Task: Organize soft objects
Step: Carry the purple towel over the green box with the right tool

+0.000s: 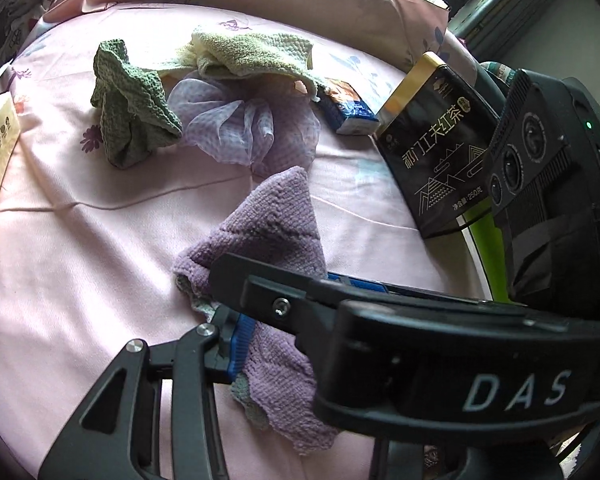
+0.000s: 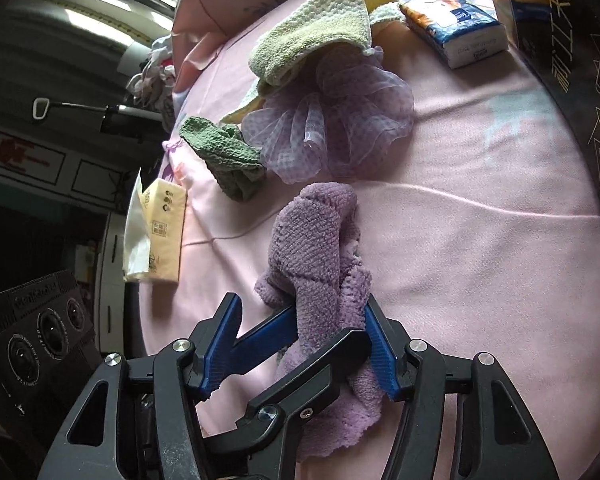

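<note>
Purple towel [image 2: 320,248] | left hand-held gripper [image 2: 300,320] clamps it | right hand-held gripper [image 2: 300,344] straddles

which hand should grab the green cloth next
Probably left: the green cloth lies toward the left gripper in both views, while the right gripper straddles the purple cloth.

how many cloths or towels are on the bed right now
3: purple cloth nearest, between both grippers; green cloth farther left; yellow-green towel at the back. Others may be hidden.

A pink bedsheet [image 1: 80,248] carries cloths, a mesh puff [image 1: 244,128], tissue packs and a black box [image 1: 440,152].
</note>
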The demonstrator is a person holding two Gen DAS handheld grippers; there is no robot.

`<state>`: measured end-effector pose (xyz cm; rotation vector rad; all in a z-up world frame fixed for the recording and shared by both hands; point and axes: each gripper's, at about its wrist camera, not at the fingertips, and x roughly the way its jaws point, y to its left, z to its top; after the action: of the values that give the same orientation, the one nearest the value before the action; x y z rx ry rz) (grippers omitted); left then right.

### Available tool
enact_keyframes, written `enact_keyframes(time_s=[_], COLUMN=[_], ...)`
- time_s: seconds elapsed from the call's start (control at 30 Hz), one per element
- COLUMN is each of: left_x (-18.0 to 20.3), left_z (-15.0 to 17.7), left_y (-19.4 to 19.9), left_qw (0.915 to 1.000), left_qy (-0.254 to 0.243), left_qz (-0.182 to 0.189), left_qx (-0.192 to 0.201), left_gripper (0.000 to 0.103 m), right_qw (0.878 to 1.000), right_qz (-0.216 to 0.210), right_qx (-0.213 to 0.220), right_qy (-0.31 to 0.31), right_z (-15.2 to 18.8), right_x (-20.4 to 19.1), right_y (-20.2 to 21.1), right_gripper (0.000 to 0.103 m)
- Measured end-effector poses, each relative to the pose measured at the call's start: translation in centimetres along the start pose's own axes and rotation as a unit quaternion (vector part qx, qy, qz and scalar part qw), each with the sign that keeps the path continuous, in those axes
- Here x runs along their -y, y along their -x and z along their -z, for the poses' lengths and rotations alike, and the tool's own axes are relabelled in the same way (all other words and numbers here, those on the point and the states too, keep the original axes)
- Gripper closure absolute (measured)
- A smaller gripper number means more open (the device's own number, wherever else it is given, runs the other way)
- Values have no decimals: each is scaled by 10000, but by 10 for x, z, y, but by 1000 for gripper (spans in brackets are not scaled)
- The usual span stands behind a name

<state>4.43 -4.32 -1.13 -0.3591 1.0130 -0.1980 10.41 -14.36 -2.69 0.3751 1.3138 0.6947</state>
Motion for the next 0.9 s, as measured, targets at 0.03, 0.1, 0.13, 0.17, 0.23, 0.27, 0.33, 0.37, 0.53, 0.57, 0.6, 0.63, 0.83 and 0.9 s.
enact_keyframes(time_s=[0.03, 0.1, 0.13, 0.17, 0.23, 0.27, 0.33, 0.37, 0.53, 0.57, 0.6, 0.63, 0.83, 0.9], left_x=[1, 3, 4, 6, 14, 19, 31, 38, 85, 96, 107, 117, 174, 195], left_z=[0, -1, -1, -2, -4, -6, -10, -13, -25, -27, -29, -28, -37, -39], left_y=[1, 6, 8, 11, 18, 22, 30, 34, 50, 52, 53, 57, 48, 41], left_qw=[10000, 9998, 9995, 9992, 9978, 9968, 9944, 9931, 9832, 9802, 9775, 9746, 9635, 9602], left_qy=[-34, -76, -96, -132, -290, -369, -535, -615, -1083, -1193, -1325, -1471, -2013, -2177], left_qz=[2, 51, 72, 78, 61, 61, 79, 92, 82, 60, 46, 51, 233, 252], left_qx=[58, 201, 292, 376, 595, 708, 905, 992, 1467, 1576, 1643, 1688, 1748, 1730], left_gripper=[67, 67, 67, 67, 67, 67, 67, 67, 67, 67, 67, 67, 67, 67], right_qw=[10000, 9999, 9998, 9996, 9989, 9983, 9965, 9954, 9867, 9838, 9810, 9783, 9609, 9518], right_qz=[-13, -46, -74, -99, -140, -170, -213, -233, -402, -449, -489, -510, -551, -347], right_qx=[30, 103, 153, 218, 366, 458, 708, 834, 1483, 1643, 1791, 1934, 2709, 3045], right_qy=[20, 63, 97, 144, 255, 303, 377, 405, 532, 563, 557, 536, 174, 109], right_z=[0, 0, 0, -1, -1, -1, -1, -2, -4, -4, -3, -2, 8, 14], right_x=[-1, -5, -6, -8, -12, -14, -16, -17, -13, -12, -9, -6, 29, 39], right_y=[2, 7, 11, 15, 25, 31, 46, 55, 108, 120, 130, 141, 196, 213], right_gripper=[40, 40, 40, 40, 40, 40, 40, 40, 40, 40, 40, 40, 40, 40])
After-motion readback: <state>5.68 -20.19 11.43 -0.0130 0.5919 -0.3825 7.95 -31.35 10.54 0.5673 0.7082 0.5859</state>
